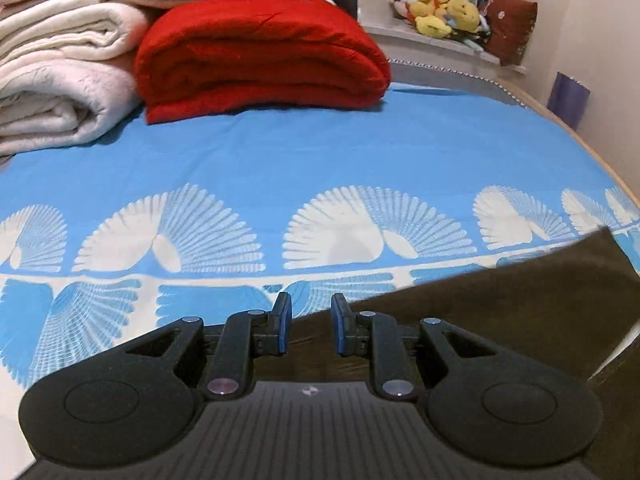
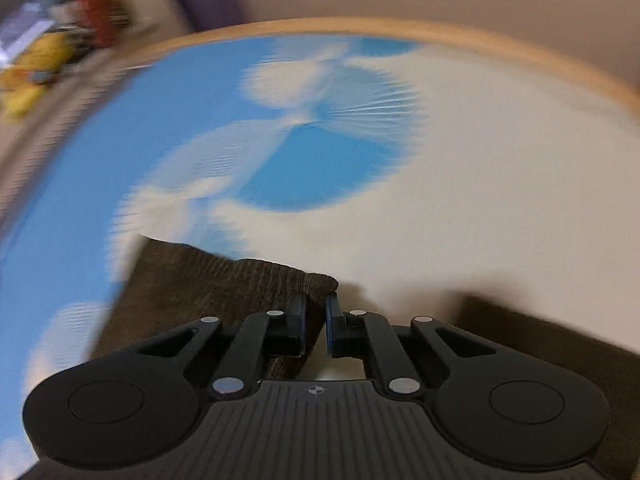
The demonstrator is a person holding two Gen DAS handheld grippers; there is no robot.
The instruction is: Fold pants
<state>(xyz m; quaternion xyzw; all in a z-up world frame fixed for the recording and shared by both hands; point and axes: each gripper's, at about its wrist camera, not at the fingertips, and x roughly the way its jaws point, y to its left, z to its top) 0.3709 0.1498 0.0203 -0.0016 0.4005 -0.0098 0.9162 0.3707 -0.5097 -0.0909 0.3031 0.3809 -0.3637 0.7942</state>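
Observation:
Dark brown pants [image 1: 520,300] lie on a blue and white patterned bed sheet [image 1: 320,160]. In the left wrist view my left gripper [image 1: 311,312] is open and empty, its fingers over the near edge of the pants. In the right wrist view, which is blurred by motion, my right gripper [image 2: 316,312] is shut on a corner of the brown pants [image 2: 224,280] and holds that edge lifted off the sheet [image 2: 480,200]. More brown cloth lies at the lower right of that view.
A folded red blanket [image 1: 260,56] and folded white quilts [image 1: 60,72] are stacked at the far side of the bed. Yellow plush toys [image 1: 444,12] sit on a ledge beyond. The bed's wooden edge [image 2: 400,26] runs along the wall.

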